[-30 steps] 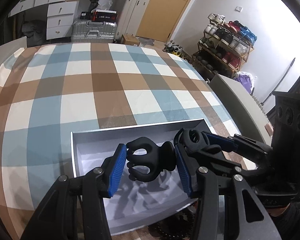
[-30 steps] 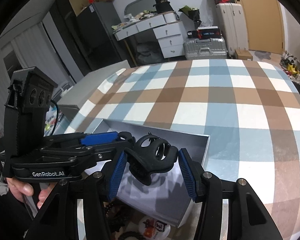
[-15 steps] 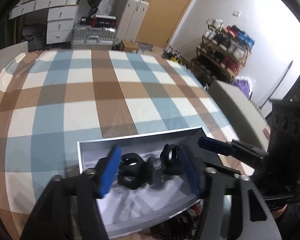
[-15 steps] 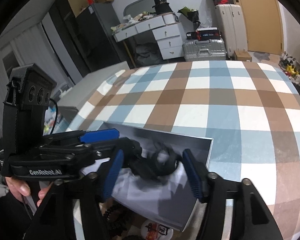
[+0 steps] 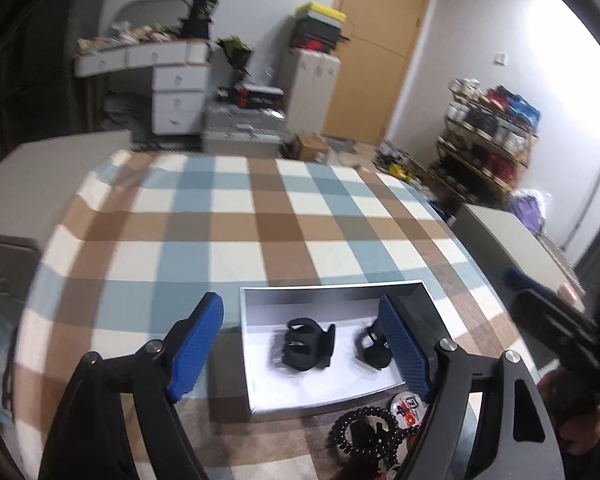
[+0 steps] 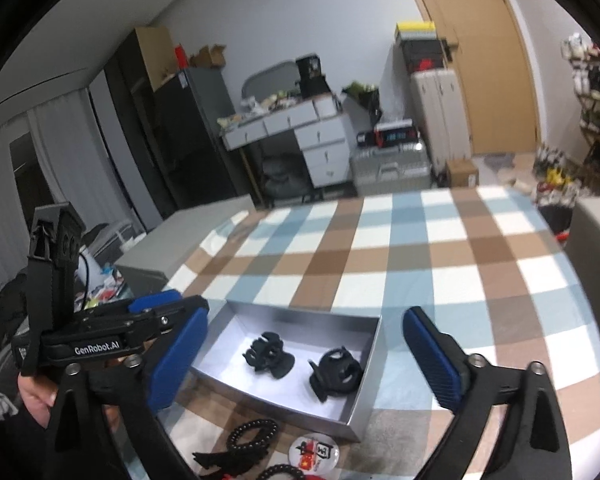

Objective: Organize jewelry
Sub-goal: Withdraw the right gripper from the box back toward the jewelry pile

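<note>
left wrist view is showing the left gripper hanging over the near edge of a grey box with its blue pads spread wide and nothing between them but air; its jaws have just been opening. two black hair clips are lying apart on the white floor of the box, the left clip in the middle and the right clip partly hidden behind the right pad. right wrist view is showing the right gripper gaping just as wide above the same box, empty too, its jaws having just been opening as well. the box is sitting on a checked cloth near the table's front edge. just in front of the box, a black coil tie, a bead bracelet and a round badge are lying on the cloth. a hand is gripping the left tool's handle at the left of the right wrist view.
</note>
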Demonstrator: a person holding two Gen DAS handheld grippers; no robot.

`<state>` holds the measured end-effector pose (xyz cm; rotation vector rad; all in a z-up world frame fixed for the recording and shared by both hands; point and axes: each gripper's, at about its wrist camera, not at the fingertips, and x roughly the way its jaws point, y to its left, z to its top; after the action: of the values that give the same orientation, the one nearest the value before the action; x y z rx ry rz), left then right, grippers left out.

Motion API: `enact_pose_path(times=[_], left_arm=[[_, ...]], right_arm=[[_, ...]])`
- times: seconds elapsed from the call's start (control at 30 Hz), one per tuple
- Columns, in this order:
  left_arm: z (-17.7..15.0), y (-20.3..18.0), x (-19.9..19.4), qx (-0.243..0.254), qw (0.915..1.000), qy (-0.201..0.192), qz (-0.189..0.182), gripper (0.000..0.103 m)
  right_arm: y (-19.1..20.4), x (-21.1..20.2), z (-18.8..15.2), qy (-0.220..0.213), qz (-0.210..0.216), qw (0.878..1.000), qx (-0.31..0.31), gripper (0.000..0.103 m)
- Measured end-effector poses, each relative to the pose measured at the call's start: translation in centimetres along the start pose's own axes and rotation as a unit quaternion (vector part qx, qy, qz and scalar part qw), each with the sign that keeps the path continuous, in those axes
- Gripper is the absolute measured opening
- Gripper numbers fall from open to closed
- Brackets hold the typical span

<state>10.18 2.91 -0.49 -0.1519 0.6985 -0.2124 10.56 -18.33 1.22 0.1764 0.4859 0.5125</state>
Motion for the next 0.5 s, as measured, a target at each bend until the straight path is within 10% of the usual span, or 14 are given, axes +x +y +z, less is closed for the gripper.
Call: enact_pose_path(times=[0.5], left_arm=[[-1.4, -2.4, -6.1, 0.045, 0.9859, -0.138, 0.084, 0.102]], right_arm=[[3.7, -6.4, -1.5, -0.088, -0.029, 0.994, -0.063, 0.103]])
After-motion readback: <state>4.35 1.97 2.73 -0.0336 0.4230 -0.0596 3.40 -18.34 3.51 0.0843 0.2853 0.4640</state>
